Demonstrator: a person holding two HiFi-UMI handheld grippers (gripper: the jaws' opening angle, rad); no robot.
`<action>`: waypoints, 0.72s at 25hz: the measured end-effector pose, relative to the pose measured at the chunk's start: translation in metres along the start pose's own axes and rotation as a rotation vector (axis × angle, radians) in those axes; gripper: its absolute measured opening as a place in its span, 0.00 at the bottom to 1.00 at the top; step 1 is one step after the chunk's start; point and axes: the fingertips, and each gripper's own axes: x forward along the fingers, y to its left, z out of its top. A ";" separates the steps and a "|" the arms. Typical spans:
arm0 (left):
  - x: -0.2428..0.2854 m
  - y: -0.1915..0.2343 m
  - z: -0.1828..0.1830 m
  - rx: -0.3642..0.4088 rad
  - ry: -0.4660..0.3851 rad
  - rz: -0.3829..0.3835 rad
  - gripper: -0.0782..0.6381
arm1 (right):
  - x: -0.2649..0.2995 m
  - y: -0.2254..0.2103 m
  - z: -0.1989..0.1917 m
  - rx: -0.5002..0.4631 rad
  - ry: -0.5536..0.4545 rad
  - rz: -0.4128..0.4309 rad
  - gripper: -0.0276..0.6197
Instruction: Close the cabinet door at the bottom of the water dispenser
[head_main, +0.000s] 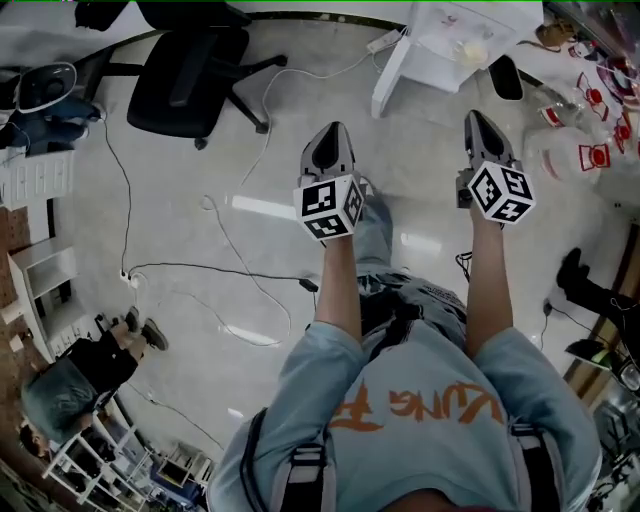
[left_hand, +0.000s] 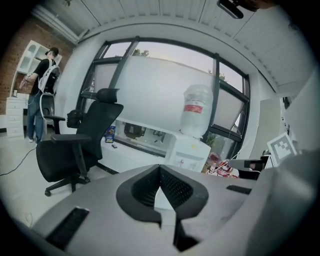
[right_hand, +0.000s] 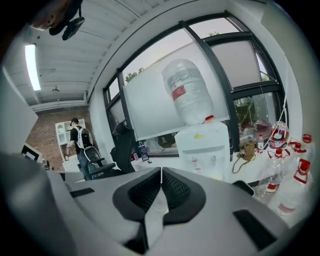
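The white water dispenser (head_main: 445, 45) stands at the top of the head view, with its bottom cabinet door (head_main: 389, 76) swung out to the left. In the left gripper view the dispenser (left_hand: 189, 152) carries an upturned bottle (left_hand: 196, 110); its lower part is hidden behind my jaws. The right gripper view shows the same dispenser (right_hand: 204, 146) and bottle (right_hand: 187, 92). My left gripper (head_main: 330, 132) and right gripper (head_main: 478, 122) are held side by side over the floor, short of the dispenser. Both point toward it, shut and holding nothing.
A black office chair (head_main: 190, 65) stands at the left, and cables (head_main: 215, 265) trail over the floor. Water bottles with red labels (head_main: 590, 150) cluster to the right of the dispenser. A person (left_hand: 42, 85) stands by white shelves far to the left.
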 end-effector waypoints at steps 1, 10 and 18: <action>0.014 0.005 0.000 -0.001 0.012 -0.008 0.12 | 0.013 -0.003 -0.001 0.004 0.006 -0.012 0.09; 0.100 0.005 0.006 0.007 0.076 -0.098 0.12 | 0.083 0.000 0.006 -0.095 0.054 -0.001 0.09; 0.137 0.010 -0.040 0.021 0.151 -0.031 0.12 | 0.138 -0.017 -0.053 -0.065 0.144 0.085 0.09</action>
